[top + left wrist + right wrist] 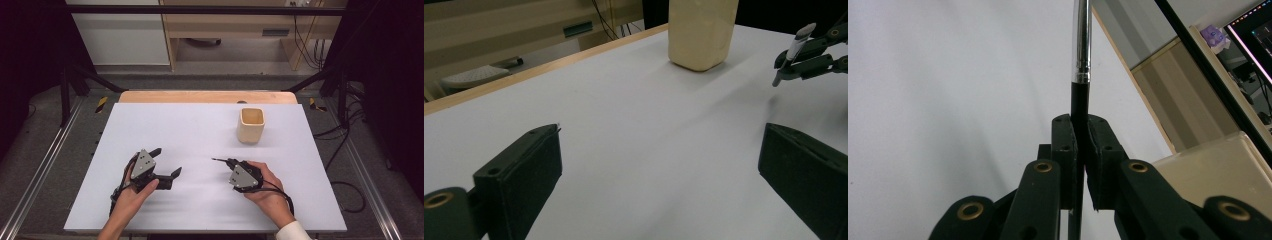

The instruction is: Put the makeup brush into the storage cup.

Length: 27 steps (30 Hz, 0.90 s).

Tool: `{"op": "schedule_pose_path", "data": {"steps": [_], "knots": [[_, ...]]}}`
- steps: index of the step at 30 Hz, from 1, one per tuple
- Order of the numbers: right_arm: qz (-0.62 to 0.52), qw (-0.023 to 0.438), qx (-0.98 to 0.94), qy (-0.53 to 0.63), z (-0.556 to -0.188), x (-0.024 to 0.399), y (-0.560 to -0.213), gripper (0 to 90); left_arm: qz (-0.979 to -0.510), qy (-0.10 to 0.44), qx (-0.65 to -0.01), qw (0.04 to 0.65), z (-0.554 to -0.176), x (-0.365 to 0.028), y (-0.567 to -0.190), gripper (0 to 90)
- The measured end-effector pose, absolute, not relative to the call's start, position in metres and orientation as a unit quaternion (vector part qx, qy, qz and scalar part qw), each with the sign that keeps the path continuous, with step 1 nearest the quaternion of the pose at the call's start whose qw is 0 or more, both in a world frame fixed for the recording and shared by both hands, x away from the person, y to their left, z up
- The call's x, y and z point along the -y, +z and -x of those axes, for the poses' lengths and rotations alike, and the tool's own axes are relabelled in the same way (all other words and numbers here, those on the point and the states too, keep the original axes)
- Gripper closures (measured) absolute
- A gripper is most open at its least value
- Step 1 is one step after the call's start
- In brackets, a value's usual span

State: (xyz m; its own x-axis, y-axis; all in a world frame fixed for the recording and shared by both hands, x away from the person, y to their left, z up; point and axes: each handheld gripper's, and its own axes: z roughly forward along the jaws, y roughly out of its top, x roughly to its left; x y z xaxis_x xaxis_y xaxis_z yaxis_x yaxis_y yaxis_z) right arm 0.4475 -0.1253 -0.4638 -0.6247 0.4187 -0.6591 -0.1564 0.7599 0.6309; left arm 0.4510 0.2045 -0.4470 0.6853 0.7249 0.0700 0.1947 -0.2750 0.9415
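On the white table board [190, 125] my left gripper [169, 161] lies low at the front left, held by a hand, its jaws spread wide with nothing between them [661, 132]. My right gripper [227, 161] sits at the front right, shut on a thin black stick with a silver end [216, 159], like a pen or brush. The stick [1081, 45] pokes straight out past the closed pads. From the left gripper view the right gripper [781, 70] and its stick [799, 42] show at the far right. A cream square cup [250, 125] stands upright behind the right gripper, apart from both.
The cup [701, 32] stands near the board's far wooden edge [207, 96]. Black frame posts and rails flank the table. Cables lie on the floor at the right [345, 145]. A wooden desk [240, 30] stands beyond the table.
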Motion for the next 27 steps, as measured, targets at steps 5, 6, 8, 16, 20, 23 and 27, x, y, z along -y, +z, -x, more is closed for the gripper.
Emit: {"op": "schedule_pose_path", "data": {"steps": [5, 6, 8, 16, 20, 23, 27], "knots": [[-0.086, 0.430, -0.832, 0.341, -0.447, 0.127, -0.462, 83.6, -0.748, 0.269, -0.312, 0.520, -0.447, -0.208, -0.443, 2.6], [-0.087, 0.430, -0.831, 0.342, -0.447, 0.128, -0.462, 83.5, -0.745, 0.273, -0.314, 0.521, -0.445, -0.209, -0.442, 2.6], [-0.089, 0.431, -0.830, 0.343, -0.447, 0.129, -0.461, 83.6, -0.745, 0.273, -0.313, 0.522, -0.443, -0.209, -0.443, 2.6], [-0.118, 0.433, -0.814, 0.368, -0.449, 0.138, -0.455, 83.5, -0.743, 0.274, -0.317, 0.522, -0.437, -0.213, -0.451, 2.6], [-0.141, 0.435, -0.798, 0.392, -0.451, 0.147, -0.451, 83.5, -0.733, 0.268, -0.325, 0.535, -0.438, -0.221, -0.452, 2.6], [-0.157, 0.433, -0.792, 0.401, -0.452, 0.155, -0.449, 83.5, -0.724, 0.270, -0.330, 0.542, -0.439, -0.229, -0.453, 2.6], [-0.183, 0.430, -0.780, 0.417, -0.454, 0.169, -0.445, 83.5, -0.717, 0.270, -0.333, 0.550, -0.439, -0.239, -0.454, 2.6]]}}
